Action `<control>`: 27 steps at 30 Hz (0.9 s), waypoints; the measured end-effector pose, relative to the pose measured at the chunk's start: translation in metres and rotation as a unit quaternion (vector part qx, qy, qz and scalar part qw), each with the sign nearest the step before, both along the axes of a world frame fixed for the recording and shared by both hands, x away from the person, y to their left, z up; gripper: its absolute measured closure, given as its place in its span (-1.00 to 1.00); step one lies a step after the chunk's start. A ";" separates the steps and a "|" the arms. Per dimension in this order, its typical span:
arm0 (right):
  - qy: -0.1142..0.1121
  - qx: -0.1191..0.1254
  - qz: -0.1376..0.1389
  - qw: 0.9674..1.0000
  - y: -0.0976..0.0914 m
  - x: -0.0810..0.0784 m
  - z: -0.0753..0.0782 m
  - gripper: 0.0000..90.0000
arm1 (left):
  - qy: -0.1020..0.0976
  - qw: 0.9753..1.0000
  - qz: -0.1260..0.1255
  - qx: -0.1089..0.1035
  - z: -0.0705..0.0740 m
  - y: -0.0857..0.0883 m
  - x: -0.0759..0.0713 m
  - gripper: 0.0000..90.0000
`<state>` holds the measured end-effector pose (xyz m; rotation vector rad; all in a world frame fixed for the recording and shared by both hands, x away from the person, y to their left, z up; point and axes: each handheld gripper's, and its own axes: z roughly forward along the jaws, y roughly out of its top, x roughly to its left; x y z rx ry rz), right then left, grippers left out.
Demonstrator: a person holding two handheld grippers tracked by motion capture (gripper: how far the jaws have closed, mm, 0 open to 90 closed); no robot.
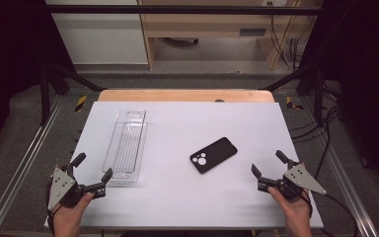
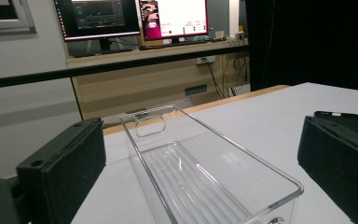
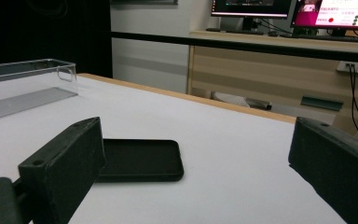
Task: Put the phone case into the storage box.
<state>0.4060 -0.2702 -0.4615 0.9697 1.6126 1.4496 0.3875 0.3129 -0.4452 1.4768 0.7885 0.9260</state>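
A black phone case (image 1: 213, 154) lies flat near the middle of the white table (image 1: 177, 197), camera cut-out toward the front. Left of it stands a long clear plastic bin (image 1: 126, 145), with nothing in it. My left gripper (image 1: 93, 167) rests at the table's front left corner, open, its jaws pointing at the bin's near end (image 2: 233, 205). At the front right, my right gripper (image 1: 269, 164) is open and aimed at the phone case (image 3: 140, 161), a short way from it. Neither gripper has anything between its jaws.
A wooden strip (image 1: 185, 95) edges the table's far side. Metal frame rails (image 1: 24, 163) run along both sides. Beyond the table stand a wooden desk (image 2: 158, 79) with monitors (image 2: 172, 18) and hanging cables (image 1: 288, 47).
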 end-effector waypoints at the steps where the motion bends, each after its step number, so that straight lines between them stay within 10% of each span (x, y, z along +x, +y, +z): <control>1: 0.000 0.000 0.000 1.000 0.000 0.000 0.000 -0.91 | 0.000 1.000 0.000 0.000 0.000 0.000 0.000 -0.99; 12: 0.080 -0.004 0.007 0.997 0.004 0.000 0.004 -0.83 | 0.009 1.000 0.000 -0.006 -0.002 0.000 0.002 -0.98; 20: 0.179 -0.050 0.006 0.983 0.009 0.009 0.003 -0.82 | 0.011 1.000 0.002 -0.001 -0.003 -0.002 0.002 -0.98; 27: 0.211 -0.099 0.016 0.972 0.018 0.022 0.006 -0.82 | 0.013 1.000 0.004 0.000 -0.003 -0.002 0.002 -0.98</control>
